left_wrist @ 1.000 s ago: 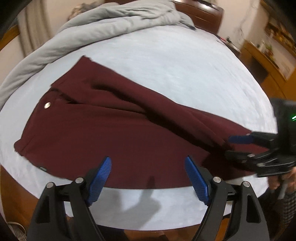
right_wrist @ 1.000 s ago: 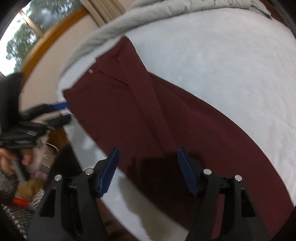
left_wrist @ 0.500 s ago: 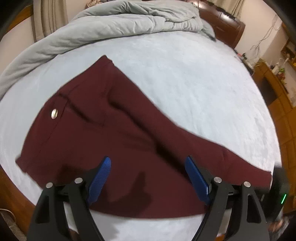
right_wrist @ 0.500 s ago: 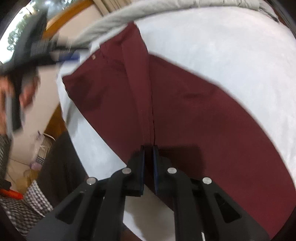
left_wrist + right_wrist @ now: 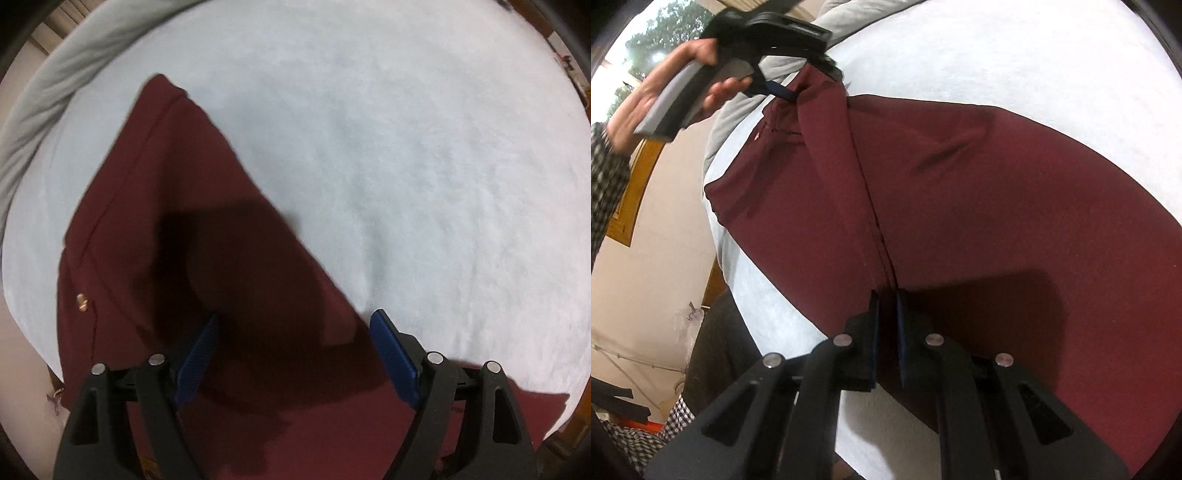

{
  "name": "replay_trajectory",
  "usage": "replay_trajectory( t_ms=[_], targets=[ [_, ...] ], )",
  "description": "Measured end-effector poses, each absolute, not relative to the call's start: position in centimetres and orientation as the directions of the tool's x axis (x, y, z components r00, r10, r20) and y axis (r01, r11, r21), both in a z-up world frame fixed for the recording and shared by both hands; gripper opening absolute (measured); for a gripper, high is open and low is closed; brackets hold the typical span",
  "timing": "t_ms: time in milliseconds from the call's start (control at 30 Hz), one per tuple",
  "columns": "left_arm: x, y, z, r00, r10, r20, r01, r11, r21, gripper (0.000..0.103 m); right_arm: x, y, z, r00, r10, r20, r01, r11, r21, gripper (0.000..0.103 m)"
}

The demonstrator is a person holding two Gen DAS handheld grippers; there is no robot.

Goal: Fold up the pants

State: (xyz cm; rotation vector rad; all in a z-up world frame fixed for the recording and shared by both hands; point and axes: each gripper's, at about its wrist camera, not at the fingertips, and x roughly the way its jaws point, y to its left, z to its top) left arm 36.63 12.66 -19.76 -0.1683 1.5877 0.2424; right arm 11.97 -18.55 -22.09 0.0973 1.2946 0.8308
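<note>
Maroon pants [image 5: 960,192] pinched by right hand-held gripper [image 5: 886,295]; left hand-held gripper [image 5: 291,332] agape above.

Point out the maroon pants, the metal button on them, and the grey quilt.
Maroon pants [image 5: 997,192]: right wrist view, upper leg panel beside the centre seam.
Round metal button [image 5: 81,302]: left wrist view, its face, near the waistband.
Grey quilt [image 5: 40,99]: left wrist view, rolled edge at upper left.
</note>
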Motion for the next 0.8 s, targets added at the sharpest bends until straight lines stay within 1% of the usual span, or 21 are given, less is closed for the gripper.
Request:
replay_trajectory(
  t_ms=[133, 267, 367, 400, 433, 467, 500, 533, 567, 600, 700, 800],
  targets=[
    [38.7, 12.4, -21.8, -0.121, 0.075, -0.99, -0.24, 0.965, 0.102, 0.087, 11.9, -18.7, -22.1, 0.037, 0.606, -0.795, -0.471, 0.712, 0.521, 0.008],
    [40.2, 13.5, -24.1, -0.224, 0.106, -0.969, -0.272, 0.948, 0.167, 0.088, 11.9, -18.5, -22.2, 0.038, 0.612, -0.79, -0.468, 0.709, 0.527, 0.008],
    [40.4, 14.9, -25.4, -0.271, 0.056, -0.961, -0.319, 0.937, 0.145, 0.089, 11.9, -19.5, -22.3, 0.036, 0.621, -0.783, -0.455, 0.708, 0.54, 0.008],
    [40.4, 15.1, -25.5, -0.27, 0.043, -0.962, -0.332, 0.934, 0.135, 0.085, 11.9, -19.7, -22.3, 0.037, 0.623, -0.782, -0.451, 0.708, 0.543, 0.008],
    [40.4, 15.3, -25.5, -0.264, 0.04, -0.964, -0.341, 0.931, 0.132, 0.077, 11.9, -20.0, -22.2, 0.038, 0.624, -0.781, -0.449, 0.708, 0.544, 0.009],
    [40.3, 15.6, -25.2, -0.255, 0.05, -0.966, -0.35, 0.926, 0.141, 0.07, 11.9, -20.1, -22.2, 0.04, 0.624, -0.781, -0.448, 0.71, 0.544, 0.009],
    [40.3, 15.9, -24.9, -0.25, 0.064, -0.966, -0.356, 0.922, 0.153, 0.054, 12.0, -20.4, -22.0, 0.042, 0.624, -0.781, -0.446, 0.711, 0.544, 0.009],
    [40.1, 16.1, -24.5, -0.241, 0.071, -0.968, -0.362, 0.919, 0.158, 0.042, 12.1, -20.5, -21.9, 0.047, 0.624, -0.78, -0.442, 0.713, 0.544, 0.008],
    [39.8, 16.4, -24.1, -0.229, 0.066, -0.971, -0.361, 0.921, 0.148, 0.037, 12.1, -20.7, -21.6, 0.054, 0.625, -0.779, -0.437, 0.716, 0.545, 0.009],
    [39.6, 16.6, -23.7, -0.221, 0.068, -0.973, -0.353, 0.924, 0.145, 0.028, 12.2, -20.9, -21.4, 0.062, 0.628, -0.776, -0.432, 0.718, 0.546, 0.009],
    [38.1, 17.2, -21.5, -0.135, 0.042, -0.99, -0.361, 0.928, 0.089, 0.02, 12.3, -21.4, -20.4, 0.083, 0.634, -0.769, -0.429, 0.719, 0.547, 0.009],
    [35.2, 17.6, -17.7, 0.018, 0.035, -0.999, -0.38, 0.925, 0.025, 0.019, 12.3, -22.0, -18.8, 0.119, 0.635, -0.763, -0.437, 0.723, 0.534, 0.009]
  ],
)
